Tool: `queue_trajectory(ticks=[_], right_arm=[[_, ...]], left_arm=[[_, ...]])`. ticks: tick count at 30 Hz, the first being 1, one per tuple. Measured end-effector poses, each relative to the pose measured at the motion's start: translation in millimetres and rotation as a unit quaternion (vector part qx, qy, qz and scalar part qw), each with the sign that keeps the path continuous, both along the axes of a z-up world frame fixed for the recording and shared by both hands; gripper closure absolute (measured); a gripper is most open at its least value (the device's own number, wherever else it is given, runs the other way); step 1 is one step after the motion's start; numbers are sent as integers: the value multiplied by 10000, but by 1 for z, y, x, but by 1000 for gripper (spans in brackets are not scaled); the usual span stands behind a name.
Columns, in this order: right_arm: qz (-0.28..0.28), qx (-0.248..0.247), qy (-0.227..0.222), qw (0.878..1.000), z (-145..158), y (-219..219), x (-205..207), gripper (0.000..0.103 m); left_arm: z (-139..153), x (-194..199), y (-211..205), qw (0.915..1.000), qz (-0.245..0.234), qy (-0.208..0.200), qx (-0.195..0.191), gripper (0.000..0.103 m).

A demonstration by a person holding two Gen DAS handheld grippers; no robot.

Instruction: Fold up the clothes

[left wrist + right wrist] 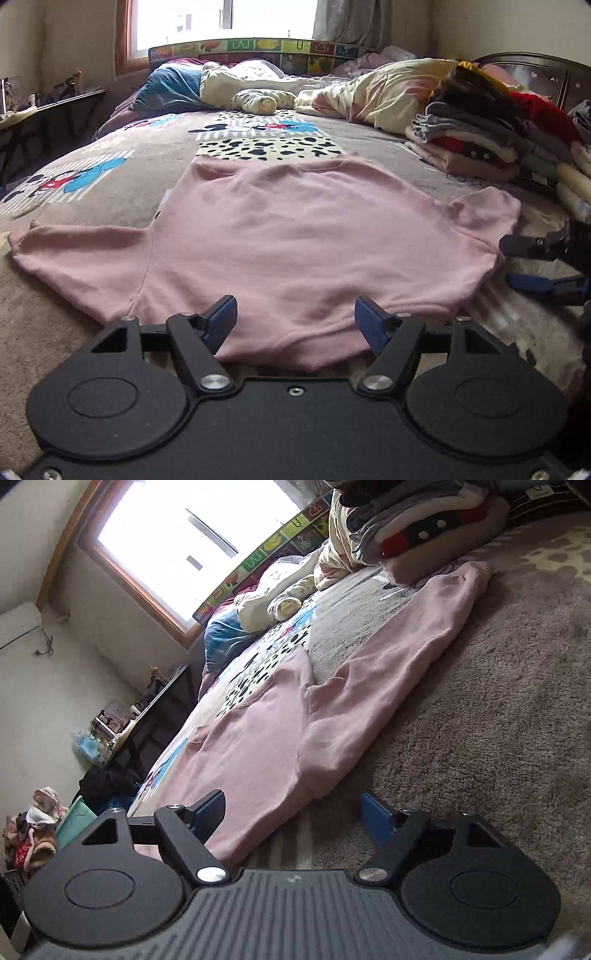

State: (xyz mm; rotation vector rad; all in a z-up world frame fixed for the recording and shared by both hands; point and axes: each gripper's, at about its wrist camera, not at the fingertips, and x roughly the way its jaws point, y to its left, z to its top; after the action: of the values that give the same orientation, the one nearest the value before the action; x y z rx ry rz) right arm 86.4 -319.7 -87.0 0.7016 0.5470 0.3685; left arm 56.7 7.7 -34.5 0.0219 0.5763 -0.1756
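Spread wide and empty, left gripper (295, 319) poised low over near hem of pink sweatshirt (280, 236), probably for an edge pinch. Right gripper (291, 821), likewise parted and holding nothing, straddling garment's side edge near sleeve (417, 627). Sweatshirt laid flat, sleeves out, on grey cartoon-mouse blanket (110, 173), ready for folding. Folded stack (491, 136) parked aside, well apart. Alphabet letters on headboard panel (258, 48); only "U" legible.

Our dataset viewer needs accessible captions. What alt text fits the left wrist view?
A pink sweatshirt lies spread flat on a bed, the open left hand-held gripper just over its near edge. The right hand-held gripper sits open by one sleeve; folded clothes are stacked behind.
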Motion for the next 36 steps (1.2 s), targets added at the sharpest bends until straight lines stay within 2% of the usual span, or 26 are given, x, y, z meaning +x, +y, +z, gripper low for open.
queue_trajectory(ticks=[5,8,12,14,20,23,25,28,29,31,34,35,36], right_arm=[[7,-226,-159,9996,0,19,13,13],[-36,-336,-297,9990,-1,27,18,13],[-151,-410,-311,9986,-1,28,25,22],[-251,-309,-264,9989,-4,22,27,32],[-261,-172,-194,9993,-8,15,33,40],[-224,-118,-166,9995,-9,11,36,40],[-176,-135,-159,9996,-9,11,39,40],[-147,-123,-148,9997,-9,10,41,40],[-139,-132,-145,9997,-9,11,42,40],[-124,-161,-142,9997,-9,11,44,40],[-104,-202,-144,9996,-9,12,44,40],[-98,-205,-143,9996,-9,12,44,40],[-90,-205,-141,9997,-9,12,44,40]], left_arm=[[20,42,-26,9997,-182,54,-127,33],[33,77,-52,9990,-418,7,-136,33],[49,130,-95,9971,-747,-55,-110,33],[52,158,-117,9959,-902,-14,-89,34],[29,236,-171,9932,-1051,486,82,34],[4,266,-185,9908,-981,927,135,34],[-9,278,-192,9841,-1172,1321,173,33],[12,267,-182,9905,-1144,768,-30,34],[17,265,-173,9922,-1032,652,-253,34],[16,274,-163,9945,-719,605,-462,34],[3,290,-154,9951,-295,820,-473,34],[-7,297,-159,9929,-363,1021,-481,34],[-18,304,-163,9905,-435,1212,-475,22]])
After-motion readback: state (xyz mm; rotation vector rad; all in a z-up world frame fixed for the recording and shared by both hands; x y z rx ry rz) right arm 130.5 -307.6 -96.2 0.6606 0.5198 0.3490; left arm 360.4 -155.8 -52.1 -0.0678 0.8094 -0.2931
